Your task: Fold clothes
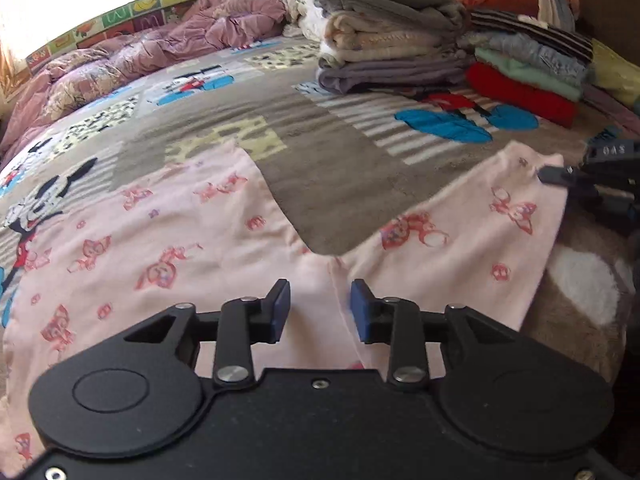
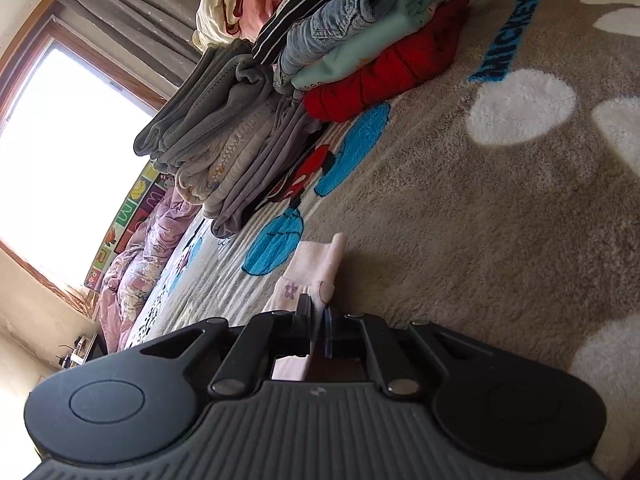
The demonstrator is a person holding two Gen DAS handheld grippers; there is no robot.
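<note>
Pink patterned trousers (image 1: 168, 248) lie spread on the Mickey Mouse rug (image 1: 320, 184), legs pointing away and splayed apart. My left gripper (image 1: 320, 308) is open, just above the crotch seam near the waist. My right gripper (image 2: 317, 320) is shut on the cuff of the right trouser leg (image 2: 316, 268); it also shows in the left wrist view (image 1: 560, 174) at the right edge, pinching that cuff (image 1: 532, 164).
Two stacks of folded clothes stand at the back: grey and beige ones (image 1: 384, 24) and a stack with a red item at the bottom (image 1: 524, 92). A crumpled mauve quilt (image 1: 132, 52) lies along the far left. A window (image 2: 52, 152) is beyond.
</note>
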